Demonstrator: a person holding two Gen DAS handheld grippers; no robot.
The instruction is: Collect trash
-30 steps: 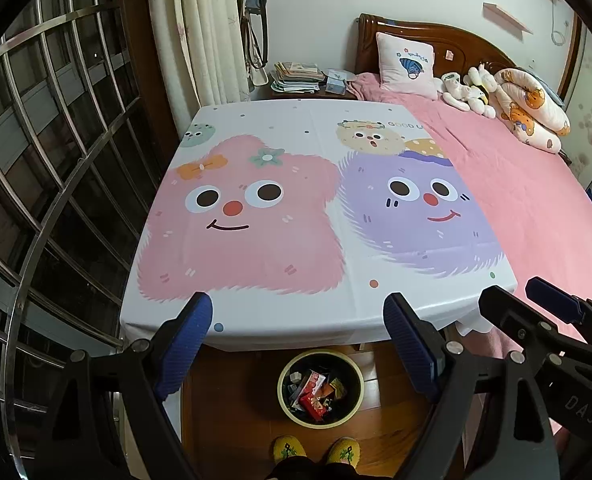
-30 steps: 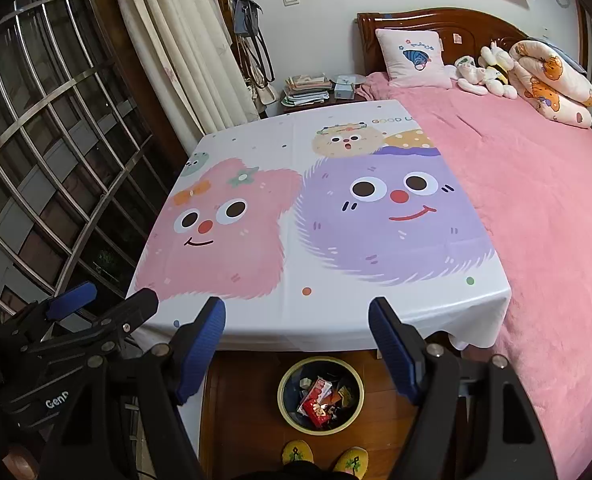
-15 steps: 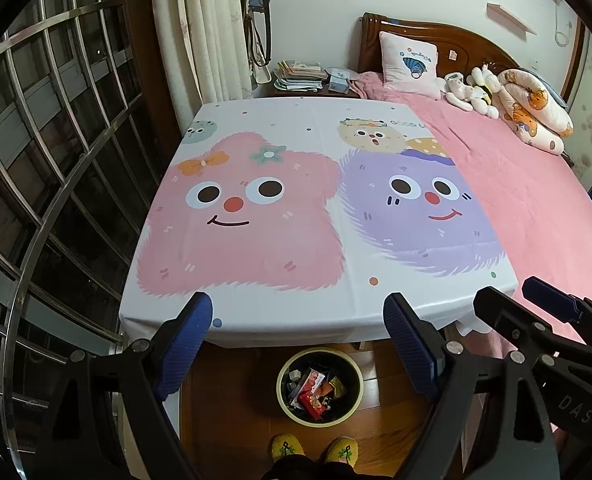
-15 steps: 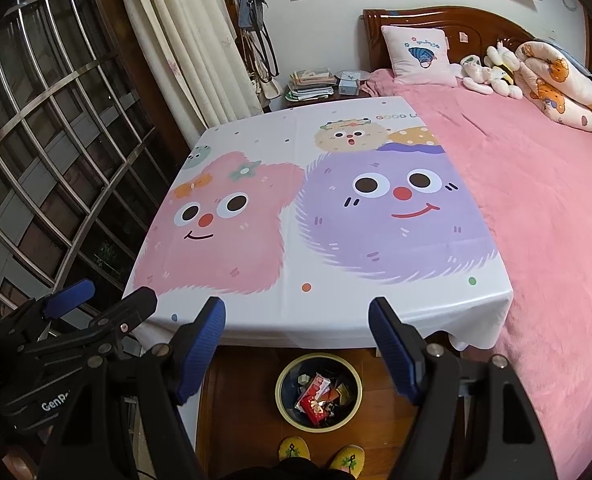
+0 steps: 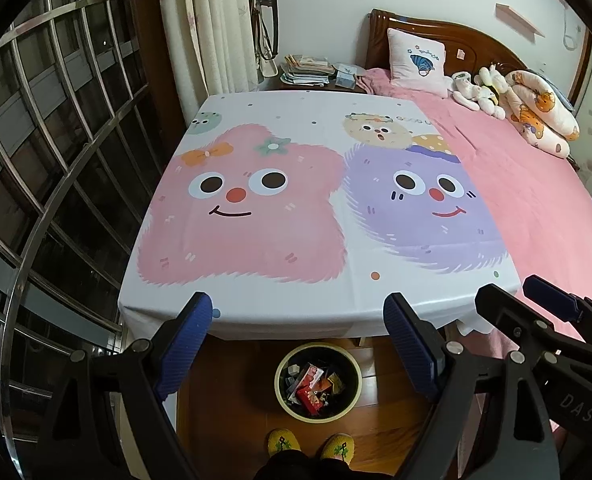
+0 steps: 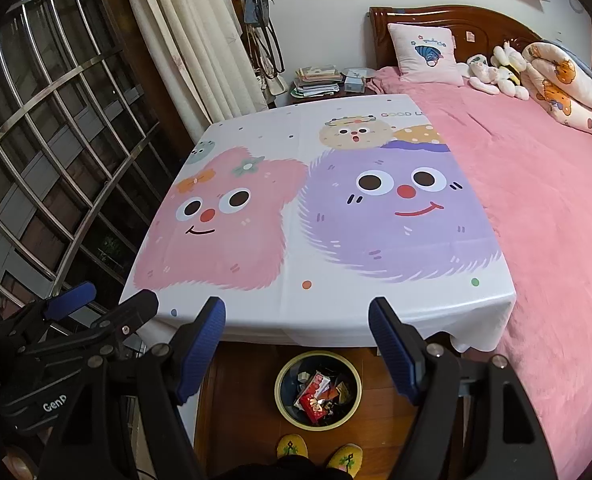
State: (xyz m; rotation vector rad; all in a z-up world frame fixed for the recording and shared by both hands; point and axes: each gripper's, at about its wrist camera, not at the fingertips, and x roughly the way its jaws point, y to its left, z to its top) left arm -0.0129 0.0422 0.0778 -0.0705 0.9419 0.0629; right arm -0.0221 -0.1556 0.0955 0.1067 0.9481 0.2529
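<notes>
Ahead, table (image 5: 296, 312) under cartoon cloth butts the pink bed (image 5: 536, 200) on its right; window grille (image 5: 56, 140) close on its left. Near edge overhangs wood floor (image 5: 236, 400). Below that edge, round trash bin (image 5: 280, 392) stands upright, mouth up, wrappers inside, no long axis. Left gripper (image 5: 298, 322) and right gripper (image 6: 298, 324) both spread wide, holding nothing. Yellow slippers (image 5: 310, 446) just behind bin.

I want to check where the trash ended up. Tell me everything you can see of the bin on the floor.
The bin is a small round pail with a pale yellow rim and dark inside, upright on the wooden floor just past the hanging edge of the cartoon tablecloth. It holds crumpled wrappers, red, white and orange. A person's yellow slippers stand close before it. Nothing touches it.
</notes>
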